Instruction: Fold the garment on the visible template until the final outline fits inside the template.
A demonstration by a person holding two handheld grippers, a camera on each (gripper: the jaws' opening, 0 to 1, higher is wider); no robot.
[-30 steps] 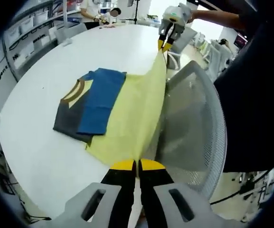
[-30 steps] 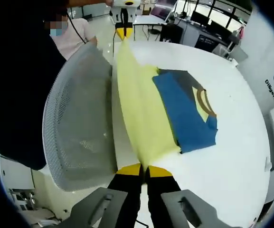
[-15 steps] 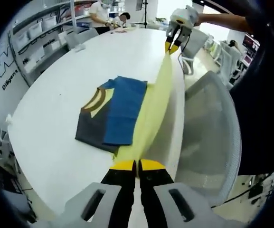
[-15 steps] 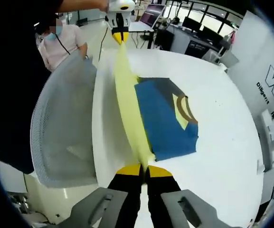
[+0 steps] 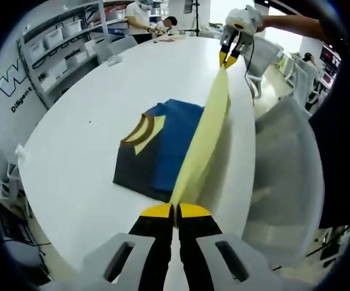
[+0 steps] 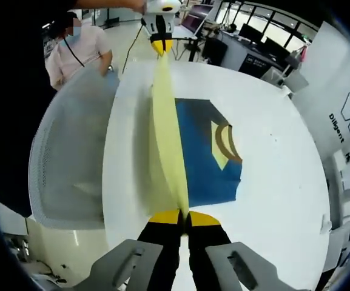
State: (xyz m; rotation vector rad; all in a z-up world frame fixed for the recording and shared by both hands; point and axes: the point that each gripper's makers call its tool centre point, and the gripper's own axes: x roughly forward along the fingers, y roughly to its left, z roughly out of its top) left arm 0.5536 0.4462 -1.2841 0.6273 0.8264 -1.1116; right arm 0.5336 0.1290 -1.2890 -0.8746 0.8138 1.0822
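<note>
A garment lies on the white table (image 5: 71,151): a blue panel (image 5: 178,142), a dark grey part (image 5: 132,173) and a brown-trimmed collar (image 5: 139,128). Its yellow part (image 5: 206,130) is lifted off the table and stretched taut as a narrow band between both grippers. My left gripper (image 5: 175,210) is shut on one end of that yellow edge, and the right gripper (image 5: 230,57) pinches the far end. In the right gripper view, my right gripper (image 6: 184,213) is shut on the yellow band (image 6: 165,133), which runs beside the blue panel (image 6: 202,151) up to the left gripper (image 6: 159,46).
A grey mesh chair (image 5: 284,176) stands against the table edge next to the garment, also the mesh chair (image 6: 68,157). A person in pink (image 6: 77,51) sits behind it. Shelves with bins (image 5: 59,36) line the wall, and desks with monitors (image 6: 253,36) stand beyond the table.
The yellow part has risen from a wide sloping sheet into a narrow upright band and has moved off the chair side toward the blue panel. Both grippers stayed shut on it.
</note>
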